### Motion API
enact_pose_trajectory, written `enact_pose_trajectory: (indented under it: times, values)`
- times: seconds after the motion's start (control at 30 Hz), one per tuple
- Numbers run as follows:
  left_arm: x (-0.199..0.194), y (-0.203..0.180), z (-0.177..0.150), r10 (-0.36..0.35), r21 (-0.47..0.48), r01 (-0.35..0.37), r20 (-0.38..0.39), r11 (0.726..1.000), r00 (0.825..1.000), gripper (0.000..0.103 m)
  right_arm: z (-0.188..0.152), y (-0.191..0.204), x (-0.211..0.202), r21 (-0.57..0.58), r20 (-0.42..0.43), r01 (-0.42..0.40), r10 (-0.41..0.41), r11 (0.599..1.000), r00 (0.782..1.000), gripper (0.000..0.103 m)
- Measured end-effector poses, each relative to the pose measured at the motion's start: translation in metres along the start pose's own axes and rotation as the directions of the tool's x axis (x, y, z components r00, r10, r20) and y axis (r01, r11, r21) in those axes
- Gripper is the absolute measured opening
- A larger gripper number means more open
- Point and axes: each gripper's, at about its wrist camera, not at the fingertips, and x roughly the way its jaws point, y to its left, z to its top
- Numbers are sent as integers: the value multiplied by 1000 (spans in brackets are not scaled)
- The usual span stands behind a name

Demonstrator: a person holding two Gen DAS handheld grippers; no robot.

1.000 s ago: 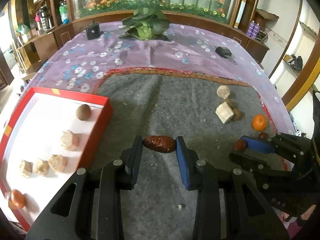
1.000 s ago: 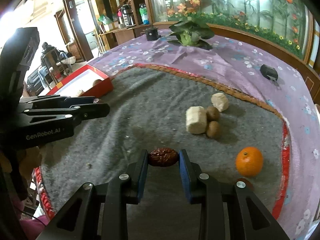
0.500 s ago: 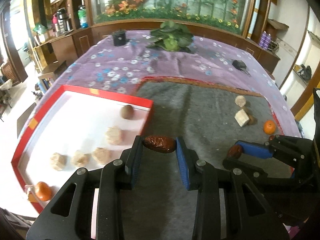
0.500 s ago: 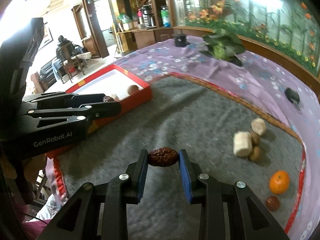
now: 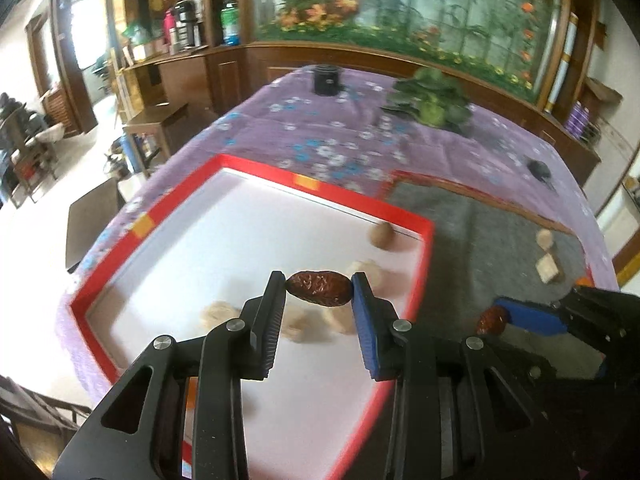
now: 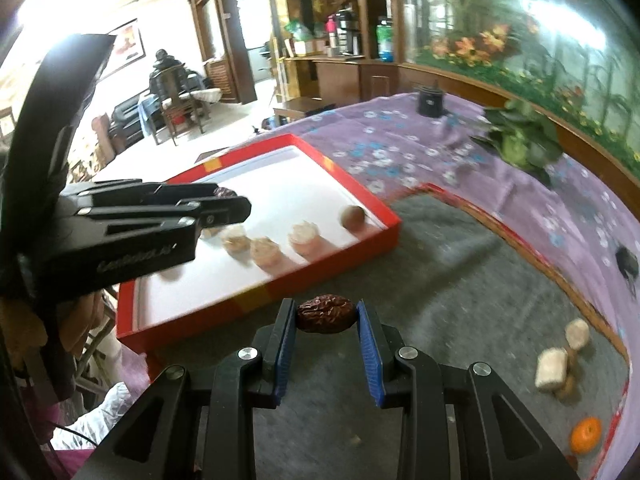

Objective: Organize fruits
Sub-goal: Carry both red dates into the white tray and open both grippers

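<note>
Red tray point(image 5: 404, 216) below | left claw point(image 5: 319, 289) grips date point(image 5: 319, 288) | right claw point(image 6: 327, 314) grips date point(image 6: 326, 313)

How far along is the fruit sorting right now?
Done: a brown fruit and several pale pieces lie in the red tray. In hand: left tongs and right tongs each grip a date. Left: an orange and pale chunks on the grey mat.

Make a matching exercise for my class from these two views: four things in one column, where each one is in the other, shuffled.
Things:
1. left claw
2. right claw
3. orange
4. brown round fruit

Places:
A. lying on the grey mat
B. holding a date above the grey mat
C. inside the red tray, near its corner
D. holding a date above the red tray

Pairs: 1-D, 2-B, 3-A, 4-C
</note>
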Motion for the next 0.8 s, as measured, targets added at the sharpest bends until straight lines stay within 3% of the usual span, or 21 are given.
enact_pose_trajectory:
  times: [0.3,0.8]
  values:
    - [21,53,9,53,-93,-57,-43,994,998,33,28,32,33,-73,-32,-70,67,995,997,30]
    - [52,67,16,77,-118,-91,-118,989,990,33,30,67,81,-119,-130,-158,142,980,981,30]
